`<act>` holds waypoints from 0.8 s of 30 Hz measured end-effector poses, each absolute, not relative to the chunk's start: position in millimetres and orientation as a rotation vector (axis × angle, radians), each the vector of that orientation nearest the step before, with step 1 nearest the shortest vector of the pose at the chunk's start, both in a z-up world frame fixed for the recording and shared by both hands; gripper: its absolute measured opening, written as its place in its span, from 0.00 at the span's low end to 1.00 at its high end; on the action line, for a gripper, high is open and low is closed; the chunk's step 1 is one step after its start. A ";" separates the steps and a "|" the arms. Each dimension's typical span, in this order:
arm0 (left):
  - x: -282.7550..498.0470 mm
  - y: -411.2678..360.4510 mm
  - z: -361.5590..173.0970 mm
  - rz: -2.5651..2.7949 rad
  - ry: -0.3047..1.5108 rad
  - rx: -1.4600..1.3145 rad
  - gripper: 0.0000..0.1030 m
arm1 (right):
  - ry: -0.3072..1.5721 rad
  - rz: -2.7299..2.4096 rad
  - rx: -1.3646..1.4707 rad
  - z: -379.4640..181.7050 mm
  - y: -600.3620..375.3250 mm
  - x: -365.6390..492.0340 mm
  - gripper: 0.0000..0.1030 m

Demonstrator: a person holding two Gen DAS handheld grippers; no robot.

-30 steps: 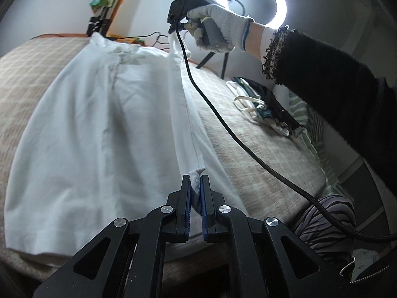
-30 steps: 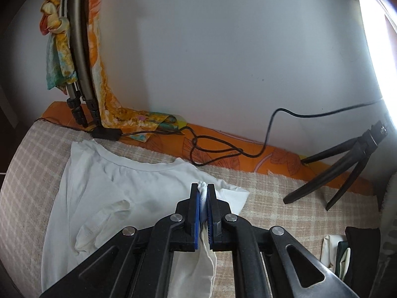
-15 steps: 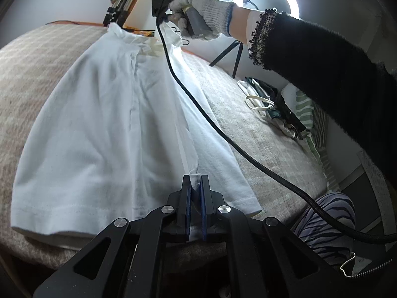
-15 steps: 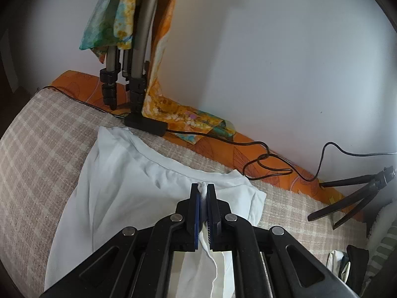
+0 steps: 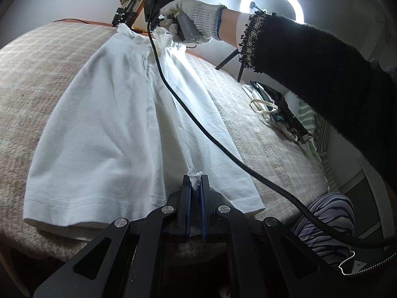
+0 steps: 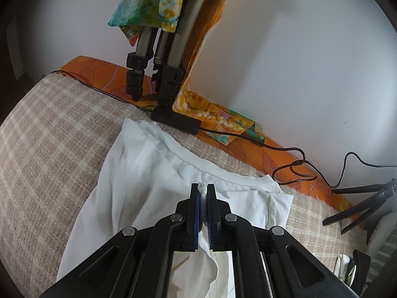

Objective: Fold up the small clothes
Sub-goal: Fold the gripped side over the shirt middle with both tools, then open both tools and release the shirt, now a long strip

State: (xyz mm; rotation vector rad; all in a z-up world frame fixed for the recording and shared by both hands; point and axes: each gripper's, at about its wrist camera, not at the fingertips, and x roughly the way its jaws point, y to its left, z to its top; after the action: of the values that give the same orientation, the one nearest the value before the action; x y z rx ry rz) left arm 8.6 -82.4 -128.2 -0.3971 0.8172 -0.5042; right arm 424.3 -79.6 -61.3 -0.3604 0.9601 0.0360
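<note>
Shirt (image 5: 106, 129), white, spread flat on a checked tan bed (image 5: 37, 74), filling the middle and left of the left view. Hem along the lower left, neck far up at the top centre. One long fold of cloth pulled up in a tight ridge from bottom centre to top centre.

Left gripper (image 5: 195, 186) at the bottom centre, pinched shut on a small bunch of the shirt near the hem. Blue pads pressed on white cloth poking up between them.

Right gripper (image 6: 203, 196) at the bottom centre of the right view, also clamped tight on a bit of shirt, just below the neck band. More white cloth hanging under the fingers. Seen from the left view, up at the top centre, held by a gloved hand (image 5: 191, 17) with a black fuzzy sleeve (image 5: 322, 74) behind it. Black cable (image 5: 223, 149) trailing from it across the shirt to the lower right.

Tripod legs (image 6: 158, 74) and a bright scarf (image 6: 148, 5) at the top centre of the right view, by the wall. Ring lamp (image 5: 271, 5) glowing at the upper right of the left view. Small pile at the right edge (image 5: 275, 109), maybe more clothes, too dark to tell.
</note>
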 end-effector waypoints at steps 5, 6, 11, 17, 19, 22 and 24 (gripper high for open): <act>8.6 -80.6 -127.8 -0.496 0.821 -0.396 0.04 | 1.000 0.090 -0.307 -67.7 -80.7 429.9 0.09; 8.0 -81.0 -126.6 -0.489 0.818 -0.389 0.04 | 0.992 0.086 -0.285 -67.1 -83.0 429.4 0.14; 5.3 -77.0 -124.1 -0.467 0.809 -0.383 0.04 | 0.963 0.154 -0.160 -50.8 -97.9 421.7 0.35; -1.9 -79.0 -123.4 -0.458 0.845 -0.384 0.07 | 0.881 0.172 -0.079 -9.2 -139.7 383.3 0.45; -7.0 -79.8 -119.7 -0.466 0.844 -0.378 0.07 | 0.868 0.170 -0.047 0.3 -158.4 362.5 0.45; -16.6 -78.8 -109.3 -0.493 0.823 -0.369 0.07 | 0.867 0.193 -0.022 5.7 -182.9 317.8 0.45; -23.3 -75.2 -98.3 -0.512 0.798 -0.355 0.07 | 0.878 0.209 -0.018 1.1 -196.7 280.9 0.45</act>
State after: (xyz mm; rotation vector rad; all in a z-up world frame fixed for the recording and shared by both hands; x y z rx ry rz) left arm -23.3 -75.2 -98.3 -0.3545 0.7982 -0.5123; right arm 280.9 -196.7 1.1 -0.0179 0.8778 0.2091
